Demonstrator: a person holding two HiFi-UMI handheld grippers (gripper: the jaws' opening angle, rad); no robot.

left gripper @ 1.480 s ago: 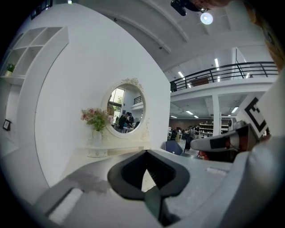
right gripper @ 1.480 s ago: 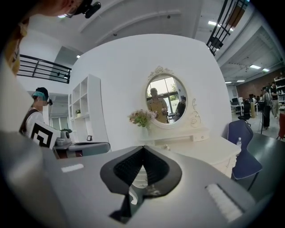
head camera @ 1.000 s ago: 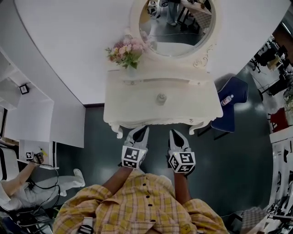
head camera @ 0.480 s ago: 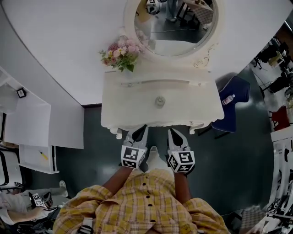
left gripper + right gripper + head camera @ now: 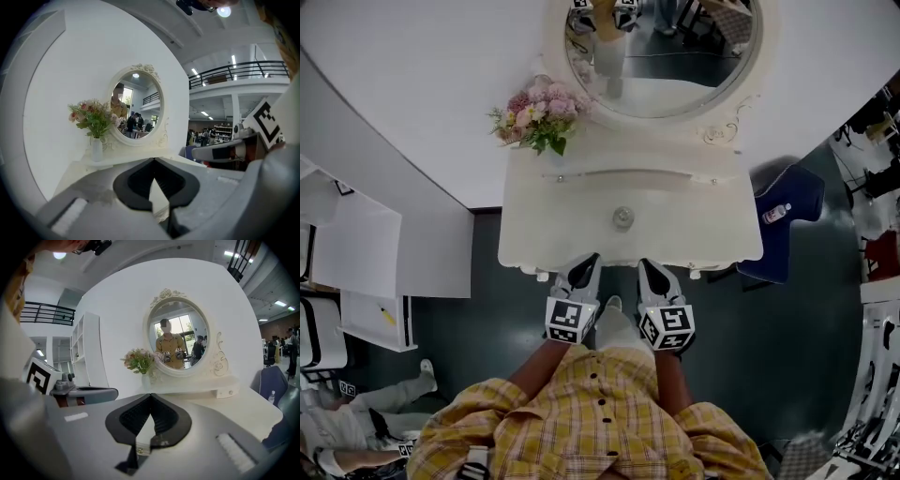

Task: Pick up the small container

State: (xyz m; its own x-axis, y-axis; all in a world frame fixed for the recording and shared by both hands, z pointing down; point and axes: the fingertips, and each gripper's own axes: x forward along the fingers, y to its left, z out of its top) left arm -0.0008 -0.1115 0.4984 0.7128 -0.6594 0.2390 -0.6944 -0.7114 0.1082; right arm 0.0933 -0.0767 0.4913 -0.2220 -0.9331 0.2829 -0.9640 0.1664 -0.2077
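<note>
Item: small container, centre of white table.
At table's near edge, left hand-held gripper and right hand-held gripper, both pressed together, empty; flower vase far left.

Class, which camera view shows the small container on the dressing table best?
The head view. The container sits in plain sight there, seen from above near the middle of the table. Neither the left nor the right gripper view shows it; they show only the mirror, the flowers and part of the tabletop.
</note>
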